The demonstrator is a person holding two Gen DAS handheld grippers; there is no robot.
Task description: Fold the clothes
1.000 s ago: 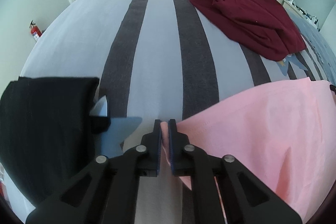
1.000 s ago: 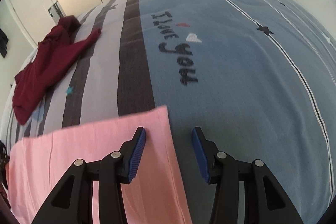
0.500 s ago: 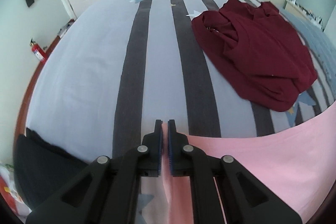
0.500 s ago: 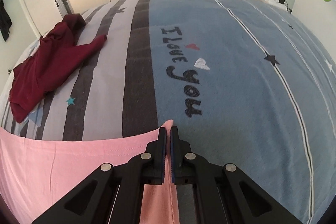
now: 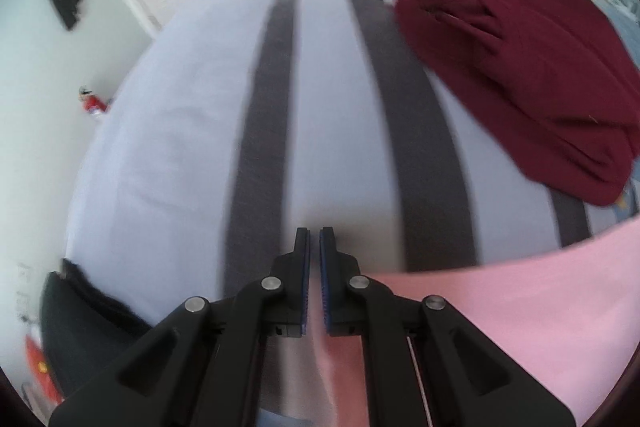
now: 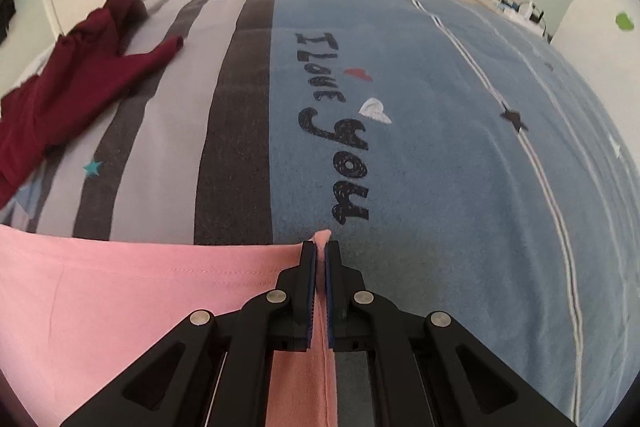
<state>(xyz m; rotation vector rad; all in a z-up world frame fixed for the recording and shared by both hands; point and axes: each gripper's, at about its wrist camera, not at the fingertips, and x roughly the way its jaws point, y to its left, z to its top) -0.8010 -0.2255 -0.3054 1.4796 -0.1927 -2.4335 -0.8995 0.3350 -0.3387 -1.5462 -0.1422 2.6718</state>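
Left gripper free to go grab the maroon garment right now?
Probably not. The left gripper is shut on a corner of the pink garment, so it is occupied. The striped bedcover between it and the maroon garment lies bare, so only the held cloth stands in the way.

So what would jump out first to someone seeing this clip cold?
The pink garment, stretched across the near edge of the bed, with the right gripper shut on one corner and the left gripper shut on the other end. Next, the crumpled maroon garment lying farther back on the striped bedspread, and the "I Love You" lettering on its blue half.
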